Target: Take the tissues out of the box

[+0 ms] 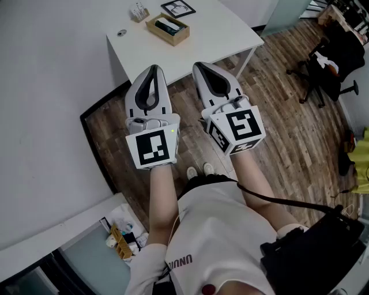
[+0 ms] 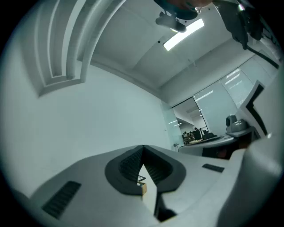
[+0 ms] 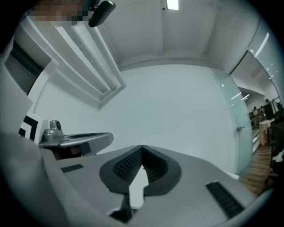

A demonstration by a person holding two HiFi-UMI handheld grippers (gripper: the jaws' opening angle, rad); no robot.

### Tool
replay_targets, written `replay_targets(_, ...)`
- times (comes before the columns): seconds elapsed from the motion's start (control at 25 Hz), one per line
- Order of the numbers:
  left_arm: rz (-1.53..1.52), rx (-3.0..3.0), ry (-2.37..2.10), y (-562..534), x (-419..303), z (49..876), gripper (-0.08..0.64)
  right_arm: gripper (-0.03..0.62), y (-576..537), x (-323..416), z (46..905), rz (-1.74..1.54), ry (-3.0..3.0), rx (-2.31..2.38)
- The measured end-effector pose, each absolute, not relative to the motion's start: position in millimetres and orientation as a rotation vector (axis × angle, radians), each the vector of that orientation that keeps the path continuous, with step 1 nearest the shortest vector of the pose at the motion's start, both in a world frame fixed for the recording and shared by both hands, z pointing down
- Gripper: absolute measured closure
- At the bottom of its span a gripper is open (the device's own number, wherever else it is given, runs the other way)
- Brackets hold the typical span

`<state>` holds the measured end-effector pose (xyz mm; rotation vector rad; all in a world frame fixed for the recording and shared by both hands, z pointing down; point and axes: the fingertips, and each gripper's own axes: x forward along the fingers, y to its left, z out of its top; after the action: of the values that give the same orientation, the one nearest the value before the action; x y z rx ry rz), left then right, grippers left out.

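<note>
- Left gripper (image 1: 153, 69): jaws pressed together, empty.
- Right gripper (image 1: 199, 65): jaws pressed together, empty.
- Tissue box (image 1: 168, 29) sits on the far table (image 1: 225, 34), well apart from both.

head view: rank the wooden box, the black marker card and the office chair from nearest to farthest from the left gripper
1. Wooden box: on the white table, just ahead of the left gripper.
2. Black marker card: at the table's far edge, behind the box.
3. Office chair: far off to the right, away from the table.
</note>
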<state>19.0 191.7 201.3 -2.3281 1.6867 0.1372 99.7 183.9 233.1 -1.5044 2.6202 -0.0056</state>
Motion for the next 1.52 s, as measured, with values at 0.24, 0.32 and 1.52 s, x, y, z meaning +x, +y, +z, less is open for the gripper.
replay_targets(0.24, 0.135, -2.332, 1.707, 194.1, 15.7, 204.7, 0.548, 0.574, 186.8, 96.8, 238.1, -0.024, 2.624, -1.51)
replay_targets(0.32, 0.138, -2.336, 1.708, 195.2, 14.3, 204.5, 0.548, 0.574, 187.3, 95.3, 238.2, -0.023, 2.627, -1.512)
replay_targets(1.52, 0.11, -2.336, 1.57, 146.2, -32.0, 182.6, 0.548, 0.571, 159.0, 64.6, 233.0, 0.065, 2.591, -1.563)
